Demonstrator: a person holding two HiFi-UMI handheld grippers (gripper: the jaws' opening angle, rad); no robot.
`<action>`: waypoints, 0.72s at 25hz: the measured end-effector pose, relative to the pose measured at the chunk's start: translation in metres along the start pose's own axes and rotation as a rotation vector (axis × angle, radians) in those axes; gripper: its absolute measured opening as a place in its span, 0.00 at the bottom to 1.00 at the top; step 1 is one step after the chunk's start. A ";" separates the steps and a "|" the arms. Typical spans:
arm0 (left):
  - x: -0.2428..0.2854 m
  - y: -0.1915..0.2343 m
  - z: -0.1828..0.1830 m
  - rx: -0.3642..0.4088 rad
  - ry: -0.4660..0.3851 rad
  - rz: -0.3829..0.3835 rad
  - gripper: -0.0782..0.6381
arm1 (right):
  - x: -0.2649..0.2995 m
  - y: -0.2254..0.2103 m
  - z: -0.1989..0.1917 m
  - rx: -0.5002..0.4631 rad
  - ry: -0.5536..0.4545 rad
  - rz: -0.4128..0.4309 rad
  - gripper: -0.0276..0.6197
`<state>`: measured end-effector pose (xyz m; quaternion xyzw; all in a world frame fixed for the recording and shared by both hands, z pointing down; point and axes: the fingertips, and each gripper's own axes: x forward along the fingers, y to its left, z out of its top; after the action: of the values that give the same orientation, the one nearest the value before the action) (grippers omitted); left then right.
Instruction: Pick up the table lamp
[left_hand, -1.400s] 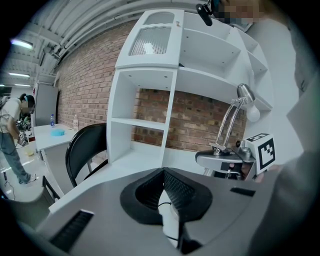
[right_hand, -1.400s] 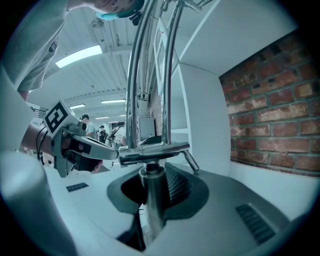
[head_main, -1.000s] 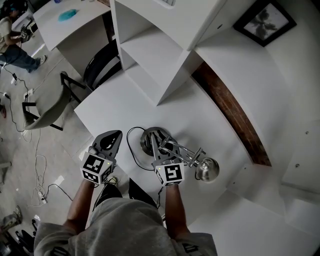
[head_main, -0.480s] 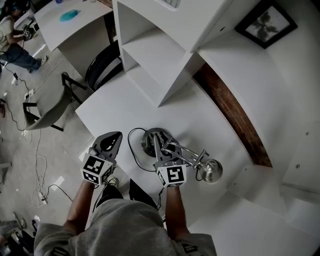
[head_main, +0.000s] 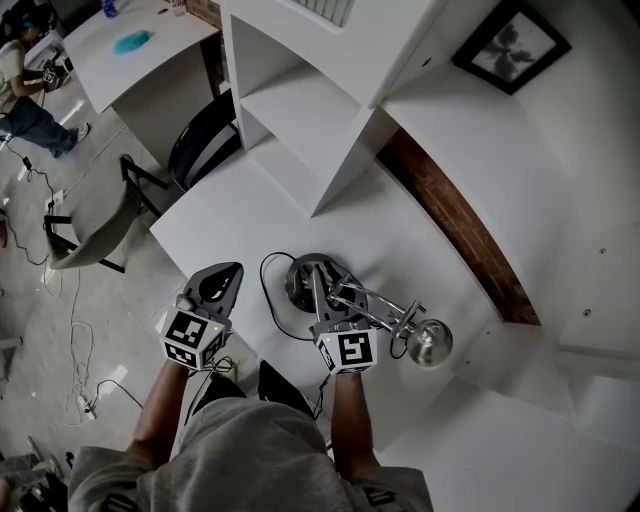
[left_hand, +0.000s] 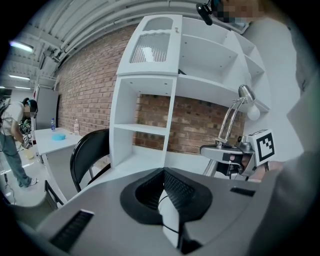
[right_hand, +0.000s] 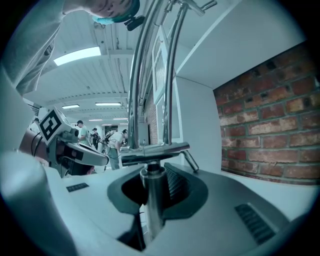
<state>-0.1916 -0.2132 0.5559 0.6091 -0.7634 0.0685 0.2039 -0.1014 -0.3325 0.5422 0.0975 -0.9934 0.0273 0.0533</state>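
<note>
**Table lamp (head_main: 372, 305) pinched low on its stem by the right gripper (head_main: 322, 306)**

Nearest the person, the right gripper's fingers (right_hand: 176, 186) clamp the lamp's chrome stem (right_hand: 150, 200) just under its crossbar joint. A hold that low keeps the weight of the round base (head_main: 308, 280) close to the grip, so the lamp should tip less when raised. The left gripper (head_main: 225, 280) hangs just to the left of the lamp with its fingers pressed together on nothing, probably kept out of the way.

The lamp stands on the white tabletop (head_main: 230, 210). Its arm leans to the right of the base and ends in the shade (head_main: 430, 342). Whether the base has cleared the tabletop cannot be told. The black cord (head_main: 268, 300) loops to the left of the base and could drag during a lift. Beyond the lamp rises a white shelf unit (head_main: 300, 110).
</note>
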 end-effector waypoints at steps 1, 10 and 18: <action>-0.001 -0.001 0.001 0.002 -0.003 -0.005 0.11 | -0.002 -0.001 0.002 0.002 0.001 -0.009 0.16; -0.027 -0.015 0.023 0.034 -0.064 -0.048 0.11 | -0.034 0.008 0.029 -0.012 0.000 -0.075 0.16; -0.056 -0.036 0.039 0.061 -0.122 -0.110 0.11 | -0.066 0.032 0.049 -0.016 -0.013 -0.117 0.16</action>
<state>-0.1564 -0.1850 0.4932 0.6592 -0.7373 0.0431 0.1417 -0.0479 -0.2913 0.4852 0.1553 -0.9865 0.0155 0.0493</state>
